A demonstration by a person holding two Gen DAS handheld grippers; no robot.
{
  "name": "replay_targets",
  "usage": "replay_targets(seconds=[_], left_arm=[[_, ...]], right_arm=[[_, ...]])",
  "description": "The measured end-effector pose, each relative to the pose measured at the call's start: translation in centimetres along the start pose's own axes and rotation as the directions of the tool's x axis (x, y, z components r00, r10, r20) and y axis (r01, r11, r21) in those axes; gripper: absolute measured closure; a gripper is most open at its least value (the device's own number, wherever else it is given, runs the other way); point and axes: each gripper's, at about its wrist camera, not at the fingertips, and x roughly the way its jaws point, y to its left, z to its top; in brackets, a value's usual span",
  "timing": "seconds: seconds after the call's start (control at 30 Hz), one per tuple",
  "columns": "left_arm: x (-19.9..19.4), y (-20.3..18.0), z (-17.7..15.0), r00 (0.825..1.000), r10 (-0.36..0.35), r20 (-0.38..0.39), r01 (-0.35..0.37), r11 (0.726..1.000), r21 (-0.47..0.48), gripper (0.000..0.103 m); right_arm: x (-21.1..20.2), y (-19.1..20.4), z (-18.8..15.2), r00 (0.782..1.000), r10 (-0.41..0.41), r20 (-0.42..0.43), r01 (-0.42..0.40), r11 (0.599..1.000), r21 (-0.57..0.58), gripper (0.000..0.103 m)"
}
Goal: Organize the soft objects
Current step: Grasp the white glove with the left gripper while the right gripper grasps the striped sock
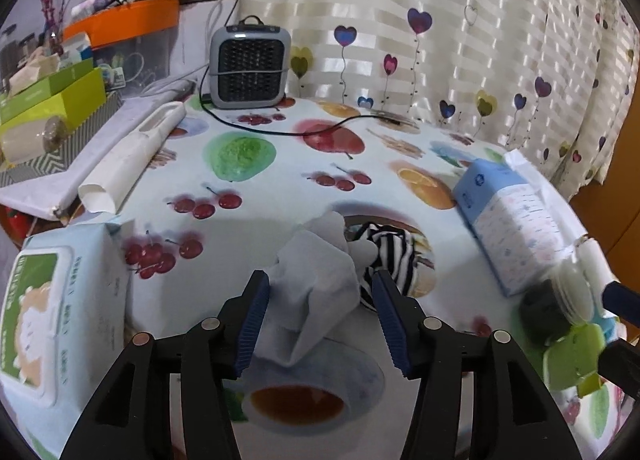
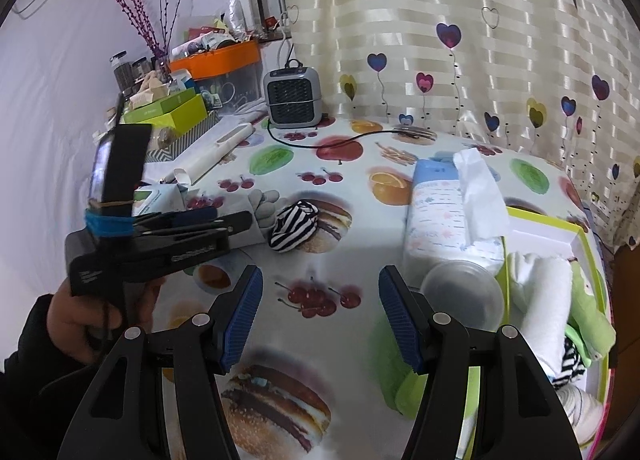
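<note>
Grey cloth [image 1: 312,292]; black-white striped cloth [image 1: 390,256]; fruit-print tablecloth [image 1: 280,188]; heart-print curtain [image 1: 440,20].

Domestic room in a lived-in home. Indicators: tabletop [image 2: 352,260] covered with a fruit-and-burger print cloth; heart-patterned curtain [image 2: 460,40]; small portable heater [image 1: 249,66]; tissue pack [image 1: 504,220]; wet-wipes pack [image 1: 60,320]; cluttered storage boxes [image 1: 52,100] at the wall.

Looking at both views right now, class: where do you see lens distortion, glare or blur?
Left wrist view: the fisheye bends the table edge and darkens the corners; the curtain shines in bright stripes; the tissue pack and things at the right edge are smeared. Right wrist view: same bending and dark corners; curtain glossy; the plastic cup looks soft.
</note>
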Motion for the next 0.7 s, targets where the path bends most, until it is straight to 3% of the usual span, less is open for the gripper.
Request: replay_targets(seconds=[0.2, 0.27, 0.47, 0.7], left_arm=[[1.5, 0.5, -0.1, 1.0, 0.021, -0.004, -0.021, 1.0, -0.004, 0.051], [1.5, 0.5, -0.2, 0.999, 0.031, -0.007, -0.031, 0.999, 0.005, 0.063], [0.9, 0.7, -0.6, 1.0, 0.01, -0.015, -0.01, 1.0, -0.011, 0.08], [-0.8, 1.0, -1.7, 1.0, -0.017, -0.016, 0.017, 1.0, -0.022, 0.083]], right_arm=[[1.5, -0.1, 0.5, 1.0, -0.01, -0.025, 0.01, 1.0, 0.009, 0.042], [2.0, -0.2, 0.8, 1.0, -0.011, -0.029, 0.011, 1.0, 0.012, 0.042], [4.4, 0.2, 1.8, 0.998, 0.006, -0.055, -0.005, 1.0, 0.021, 0.042], [8.0, 1.1, 2.9, 0.994, 0.025, -0.11, -0.023, 1.0, 0.017, 0.042]])
